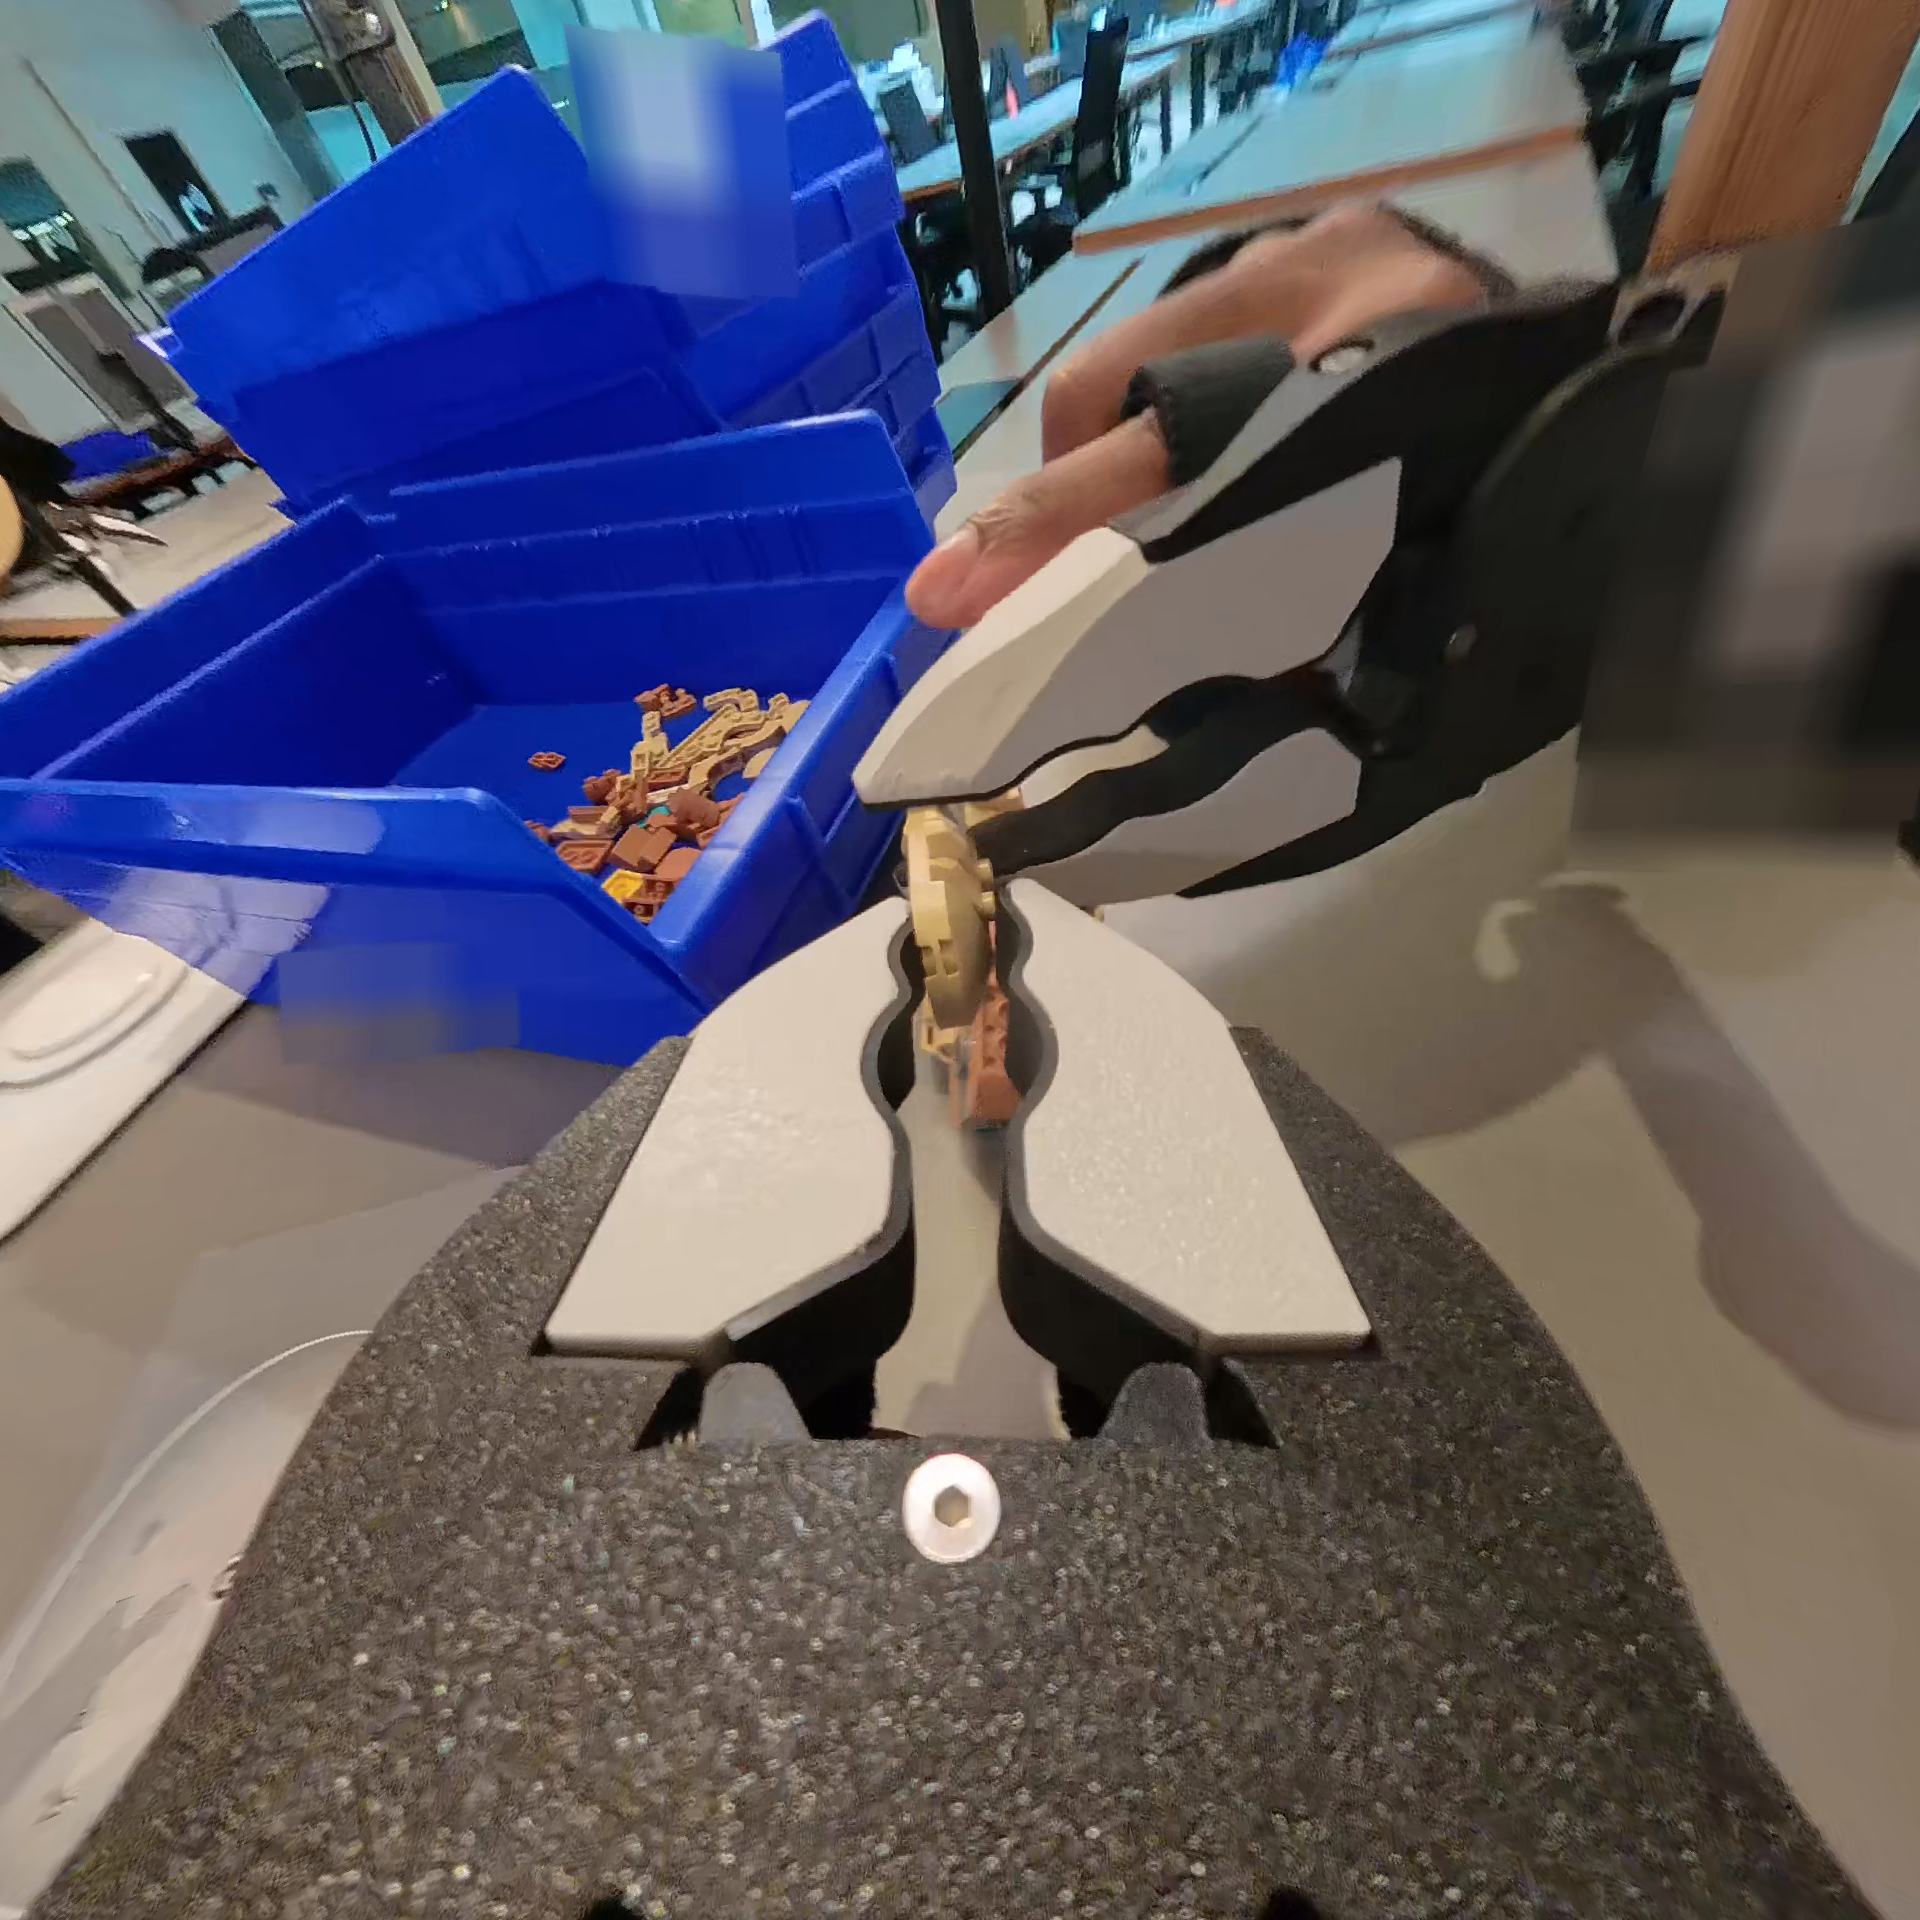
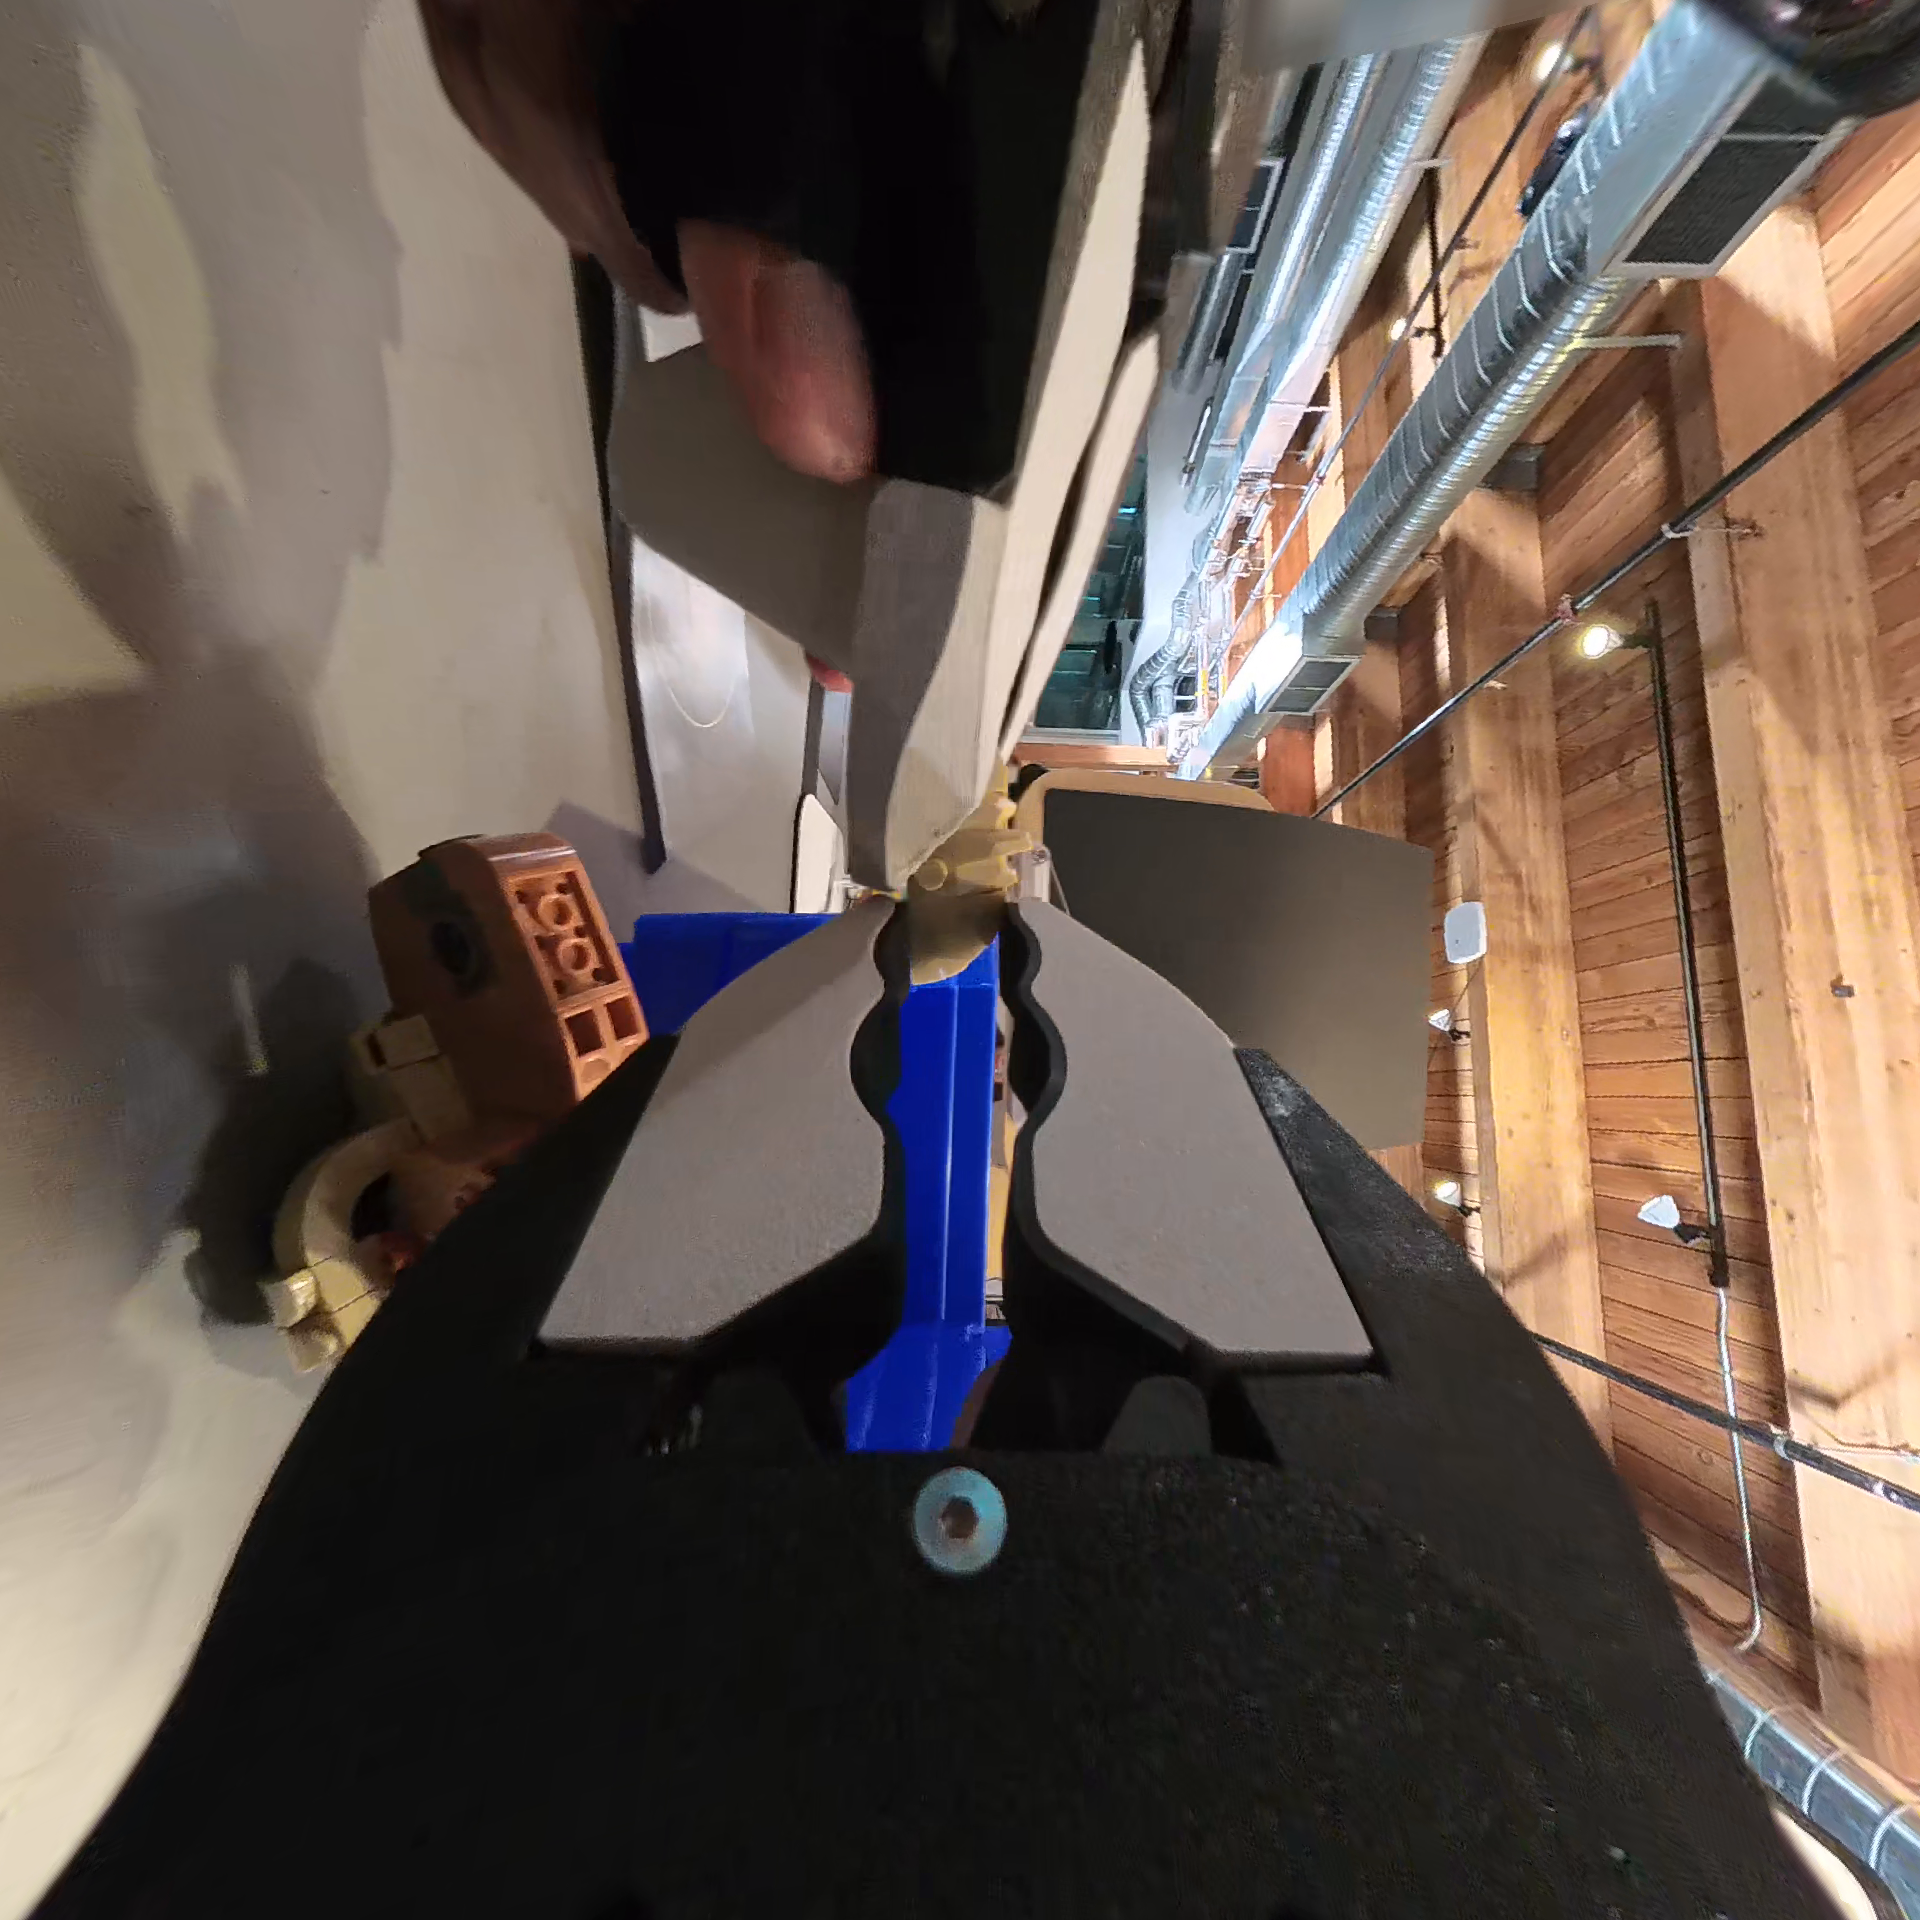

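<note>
In the left wrist view my left gripper [image 1: 958, 904] is shut on a tan and brown brick assembly [image 1: 948, 971], held upright above the grey table [image 1: 1507, 1195]. My right gripper [image 1: 935, 816] comes in from the right, and its tips close on the assembly's tan top end. In the right wrist view my right gripper [image 2: 948, 920] has both fingertips pressed on that tan piece [image 2: 951, 945], while the left gripper's fingers [image 2: 935, 727] hold it from above. A second brown and tan brick assembly [image 2: 509, 997] sits beside my right gripper's left finger.
A blue bin [image 1: 312, 821] with several loose brown and tan bricks [image 1: 665, 790] stands left of the grippers, and it also shows in the right wrist view [image 2: 935, 1143]. More blue bins [image 1: 499, 312] are stacked behind it. A hand [image 1: 1195, 343] holds the right gripper. A white lid [image 1: 94, 1018] lies at the far left. The tips of both grippers are at nearly the same place.
</note>
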`<state>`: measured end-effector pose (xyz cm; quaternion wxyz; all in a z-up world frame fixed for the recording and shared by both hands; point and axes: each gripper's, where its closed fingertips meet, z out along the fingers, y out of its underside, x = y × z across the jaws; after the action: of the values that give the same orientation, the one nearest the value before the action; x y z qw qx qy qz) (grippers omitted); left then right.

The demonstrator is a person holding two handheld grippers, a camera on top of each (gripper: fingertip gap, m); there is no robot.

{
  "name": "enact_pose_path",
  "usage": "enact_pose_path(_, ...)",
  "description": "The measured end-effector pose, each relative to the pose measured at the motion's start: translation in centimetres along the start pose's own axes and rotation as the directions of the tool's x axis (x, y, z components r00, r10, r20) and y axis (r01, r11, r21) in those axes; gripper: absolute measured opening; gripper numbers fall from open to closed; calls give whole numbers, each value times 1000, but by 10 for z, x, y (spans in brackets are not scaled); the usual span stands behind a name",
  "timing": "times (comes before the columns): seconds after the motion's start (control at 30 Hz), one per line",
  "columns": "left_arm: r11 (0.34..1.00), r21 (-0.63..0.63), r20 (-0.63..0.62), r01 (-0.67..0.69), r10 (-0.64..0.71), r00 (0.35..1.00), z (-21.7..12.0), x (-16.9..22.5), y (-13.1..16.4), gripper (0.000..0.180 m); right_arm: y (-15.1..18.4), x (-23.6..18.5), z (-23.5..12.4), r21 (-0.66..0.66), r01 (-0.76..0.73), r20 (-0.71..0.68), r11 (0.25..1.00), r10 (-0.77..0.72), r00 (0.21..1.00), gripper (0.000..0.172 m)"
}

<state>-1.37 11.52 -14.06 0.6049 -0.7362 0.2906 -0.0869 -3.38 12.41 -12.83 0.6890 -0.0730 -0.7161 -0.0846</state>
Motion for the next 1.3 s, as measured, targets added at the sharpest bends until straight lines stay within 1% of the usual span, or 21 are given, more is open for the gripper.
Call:
enact_pose_path(0.1, 997, -42, 18, -71, 72, 997, 2, 2, 6, 13, 1, -7, -1, -3, 2, 44, 1000, -2, 999, 16)
enact_pose_path(0.27, 982, -72, 47, -174, 178, 983, 3, 4, 7, 13, 0, -10, -4, 2, -59, 109, 998, 58, 992, 17)
enact_pose_path(0.4, 965, -75, 66, -252, 257, 964, 2, 7, 4, 14, -2, -10, -8, 24, -145, 164, 989, 140, 977, 16)
enact_pose_path(0.57, 948, -74, 62, -311, 316, 947, 3, 12, 3, 14, -4, -12, -15, 57, -201, 227, 978, 183, 956, 17)
enact_pose_path(0.77, 901, -97, 80, -423, 431, 899, 6, 17, 5, 14, -5, -17, -23, 91, -314, 330, 945, 269, 905, 17)
enact_pose_path(0.87, 873, -101, 102, -477, 486, 868, 6, 18, 2, 13, -6, -17, -27, 106, -389, 374, 915, 326, 868, 17)
enact_pose_path(0.93, 866, -97, 109, -491, 500, 859, 6, 20, 1, 13, -7, -16, -30, 115, -445, 405, 888, 367, 837, 16)
enact_pose_path(1.0, 878, -75, 93, -473, 478, 873, 6, 23, 0, 13, -8, -16, -34, 126, -514, 444, 848, 415, 794, 15)
enact_pose_path(1.03, 897, -55, 73, -439, 443, 894, 6, 25, -2, 13, -8, -15, -36, 134, -545, 458, 828, 436, 774, 15)
enact_pose_path(1.07, 928, -30, 40, -372, 373, 927, 6, 27, -3, 13, -8, -14, -38, 143, -566, 464, 812, 450, 763, 15)
enact_pose_path(1.1, 962, -1, -5, -272, 272, 962, 7, 29, -5, 12, -8, -12, -38, 157, -569, 449, 807, 455, 769, 15)
enact_pose_path(1.13, 987, 27, -47, -161, 162, 986, 6, 29, -9, 12, -7, -8, -37, 179, -551, 403, 815, 451, 797, 15)
enact_pose_path(1.17, 997, 46, -87, -69, 73, 994, 5, 28, -11, 11, -6, -4, -36, 189, -513, 345, 837, 433, 833, 15)
enact_pose_path(1.2, 999, 44, -116, -4, 9, 993, 5, 27, -10, 11, -4, -4, -33, 169, -450, 290, 877, 392, 873, 15)
enact_pose_path(1.27, 998, 37, -130, 53, -48, 990, 5, 25, -8, 11, 2, -5, -25, 84, -278, 187, 957, 259, 948, 19)
enact_pose_path(1.3, 998, 25, -135, 63, -59, 989, 6, 26, -6, 11, 4, -5, -21, 46, -208, 151, 977, 199, 968, 20)
